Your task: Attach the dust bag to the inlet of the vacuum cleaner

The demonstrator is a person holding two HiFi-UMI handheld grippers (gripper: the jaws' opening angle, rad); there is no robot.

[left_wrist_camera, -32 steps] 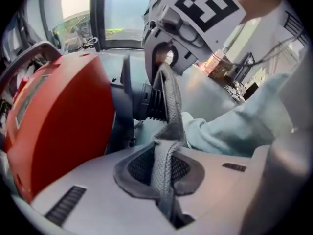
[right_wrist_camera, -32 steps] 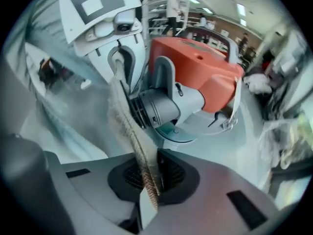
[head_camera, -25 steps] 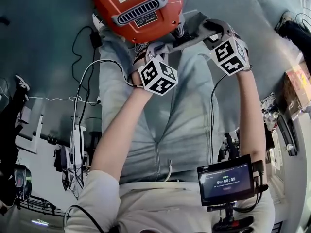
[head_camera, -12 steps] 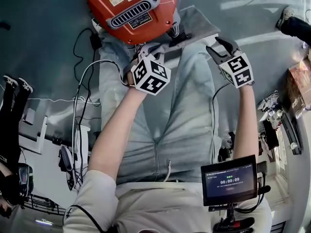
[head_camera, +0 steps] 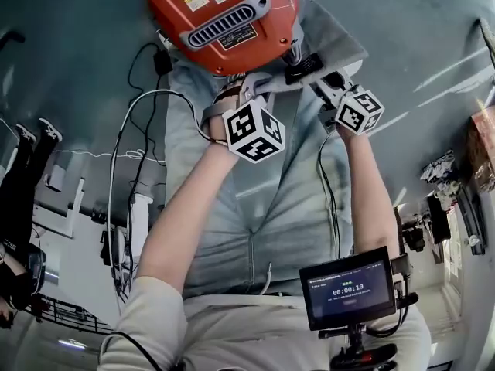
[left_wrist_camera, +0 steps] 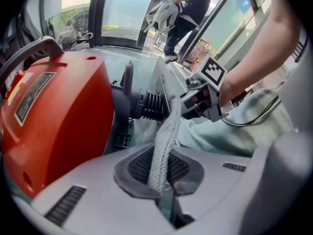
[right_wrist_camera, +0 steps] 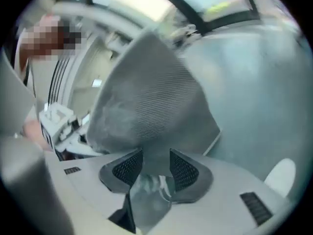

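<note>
Attachment looks about halfway done to me. The dust bag is off the floor and held up against the side of the orange vacuum cleaner, right by its black ribbed inlet. No view shows me the bag's mouth seated over that inlet, so I judge the fitting itself is yet to do. The left tongs are clenched tight on a narrow, rolled edge of the bag, and that strip runs taut from the pads up toward the inlet. The right tongs are clamped on a thicker bunch of the same cloth, with the pads standing wider and fabric filling the gap between them. Seen from the left gripper view, they sit just beside the inlet. What remains, as I read it, is to spread the opening, slide it round the ribbed spout and let go. The bag is grey, fine-ribbed fabric, limp and creased, fanning out broad above the right pads; I cannot make out its collar.
</note>
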